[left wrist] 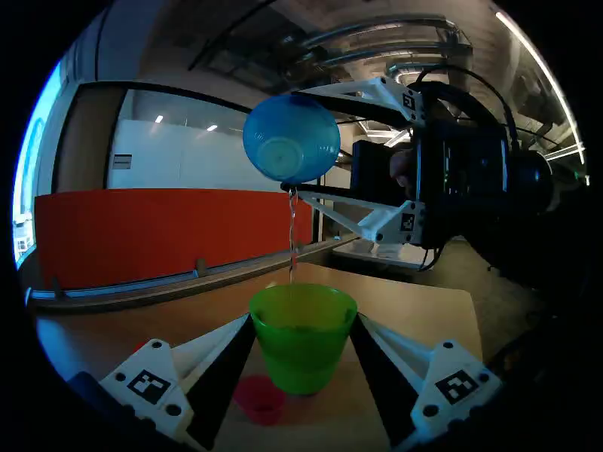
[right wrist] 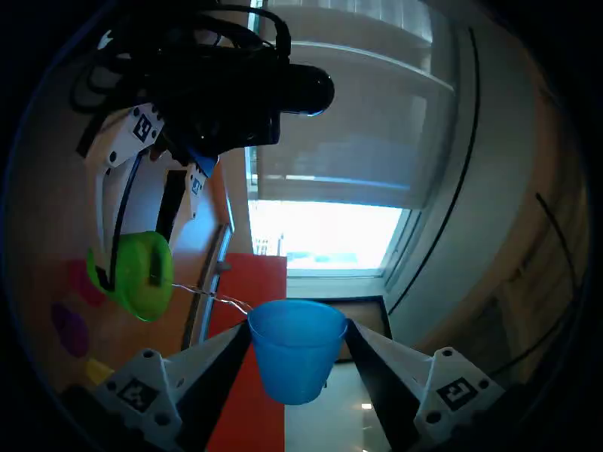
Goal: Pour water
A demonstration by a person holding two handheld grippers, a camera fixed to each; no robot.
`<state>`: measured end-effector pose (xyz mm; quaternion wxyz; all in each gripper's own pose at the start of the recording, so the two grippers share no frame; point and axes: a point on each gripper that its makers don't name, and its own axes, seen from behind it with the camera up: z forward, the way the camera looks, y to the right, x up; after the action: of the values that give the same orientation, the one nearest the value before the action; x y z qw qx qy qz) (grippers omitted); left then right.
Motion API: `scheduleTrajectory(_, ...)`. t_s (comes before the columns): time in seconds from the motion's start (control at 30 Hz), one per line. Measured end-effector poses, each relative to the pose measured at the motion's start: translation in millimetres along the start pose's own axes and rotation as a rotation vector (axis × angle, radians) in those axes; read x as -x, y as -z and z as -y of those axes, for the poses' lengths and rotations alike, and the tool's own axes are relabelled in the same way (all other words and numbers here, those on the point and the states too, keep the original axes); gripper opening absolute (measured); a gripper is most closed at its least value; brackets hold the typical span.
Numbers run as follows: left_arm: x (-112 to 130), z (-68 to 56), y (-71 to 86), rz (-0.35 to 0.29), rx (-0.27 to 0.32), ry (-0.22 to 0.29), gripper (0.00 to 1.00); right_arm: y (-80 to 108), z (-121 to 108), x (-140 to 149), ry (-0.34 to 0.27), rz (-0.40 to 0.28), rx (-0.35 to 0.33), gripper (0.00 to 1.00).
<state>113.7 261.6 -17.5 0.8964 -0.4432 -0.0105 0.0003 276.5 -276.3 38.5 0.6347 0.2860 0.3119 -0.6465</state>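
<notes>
cup (left wrist: 303,346), green, gripped in left hand-held gripper (left wrist: 303,322)

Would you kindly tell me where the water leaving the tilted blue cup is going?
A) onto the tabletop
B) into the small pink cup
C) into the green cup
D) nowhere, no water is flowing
C: a thin stream runs from the blue cup down into the open green cup below it.

Wooden table (left wrist: 411,301), light top. Pink cup (left wrist: 260,398) stands on it. Right gripper view adds a purple piece (right wrist: 69,329) and a yellow piece (right wrist: 98,370), too blurred to identify.
</notes>
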Motion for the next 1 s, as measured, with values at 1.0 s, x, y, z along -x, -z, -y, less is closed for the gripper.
scheduleTrajectory(1.0, -2, 1.9, 4.8, 0.007, -0.014, -0.009, 0.86, 19.2, 6, 7, -0.437, 0.005, 0.026, 0.93)
